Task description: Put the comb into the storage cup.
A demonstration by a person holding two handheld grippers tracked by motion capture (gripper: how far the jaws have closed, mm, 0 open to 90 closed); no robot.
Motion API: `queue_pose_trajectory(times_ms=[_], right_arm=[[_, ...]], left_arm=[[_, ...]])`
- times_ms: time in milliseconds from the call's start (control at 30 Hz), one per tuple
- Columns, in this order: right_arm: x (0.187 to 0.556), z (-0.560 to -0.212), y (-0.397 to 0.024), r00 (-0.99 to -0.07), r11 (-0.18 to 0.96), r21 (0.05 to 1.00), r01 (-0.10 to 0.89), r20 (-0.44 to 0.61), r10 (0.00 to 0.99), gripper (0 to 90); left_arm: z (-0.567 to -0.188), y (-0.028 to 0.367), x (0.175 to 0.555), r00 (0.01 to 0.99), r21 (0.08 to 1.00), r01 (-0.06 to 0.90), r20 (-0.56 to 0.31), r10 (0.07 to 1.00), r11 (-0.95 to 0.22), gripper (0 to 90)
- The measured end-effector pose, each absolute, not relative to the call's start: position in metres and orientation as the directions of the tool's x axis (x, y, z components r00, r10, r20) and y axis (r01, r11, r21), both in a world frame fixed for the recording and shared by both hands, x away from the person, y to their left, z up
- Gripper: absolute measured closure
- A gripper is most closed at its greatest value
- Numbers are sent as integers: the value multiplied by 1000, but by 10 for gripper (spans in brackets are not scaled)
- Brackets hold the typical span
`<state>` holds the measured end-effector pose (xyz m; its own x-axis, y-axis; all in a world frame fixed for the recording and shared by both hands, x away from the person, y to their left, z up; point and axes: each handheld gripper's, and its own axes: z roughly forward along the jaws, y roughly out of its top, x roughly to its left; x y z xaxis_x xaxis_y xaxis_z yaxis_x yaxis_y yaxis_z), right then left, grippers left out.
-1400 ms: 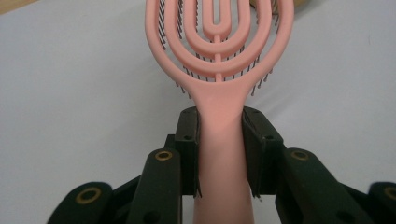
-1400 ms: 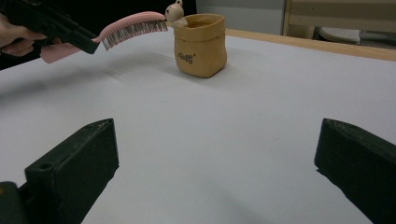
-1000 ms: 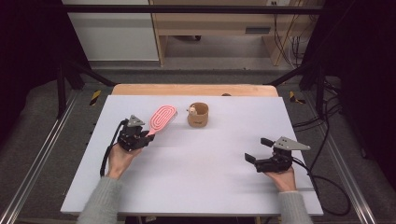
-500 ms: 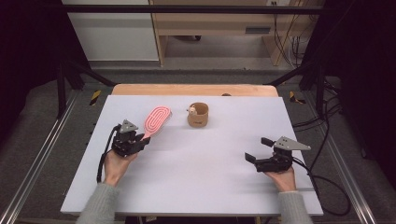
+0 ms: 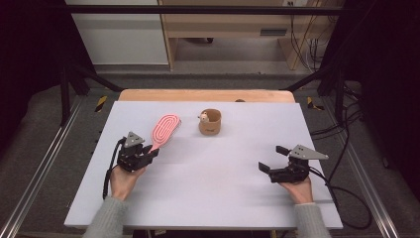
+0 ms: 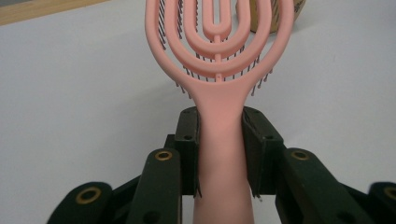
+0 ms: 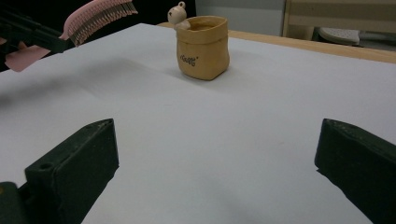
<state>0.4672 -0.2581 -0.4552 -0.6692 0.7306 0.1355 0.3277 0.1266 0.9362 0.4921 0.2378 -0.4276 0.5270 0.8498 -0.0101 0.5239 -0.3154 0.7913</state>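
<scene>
A pink hairbrush (image 5: 165,129) with an oval looped head is held by its handle in my left gripper (image 5: 148,151), at the table's left. Seen from the left gripper view, both black pads (image 6: 188,140) press the pink hairbrush (image 6: 219,70) handle, bristles facing down. In the right gripper view the brush (image 7: 95,16) hangs clear of the table. A small tan pot (image 5: 210,122) with a bear figure on its rim stands mid-table toward the back. My right gripper (image 5: 273,157) rests at the right front, jaws wide apart and empty, facing the pot (image 7: 203,45).
The white table top (image 5: 213,168) ends in a wooden strip (image 5: 205,95) at the far edge. Black frame rails (image 5: 44,163) run along both sides. Cables (image 5: 346,193) trail off the right gripper.
My left gripper has carried the hairbrush leftward and slightly toward the front edge, away from the pot. The right gripper has stayed put.
</scene>
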Motion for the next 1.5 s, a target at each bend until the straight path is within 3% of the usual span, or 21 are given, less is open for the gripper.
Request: queue_pose_trajectory(times_ms=[1033, 1500], right_arm=[[464, -444, -240, -688, 118, 945, 306, 133, 713, 3], [464, -440, -228, -694, 77, 940, 331, 187, 696, 5]], left_arm=[[-422, 210, 472, 550, 826, 466, 11, 835, -318, 693], [-418, 198, 466, 568, 833, 444, 26, 823, -332, 693]])
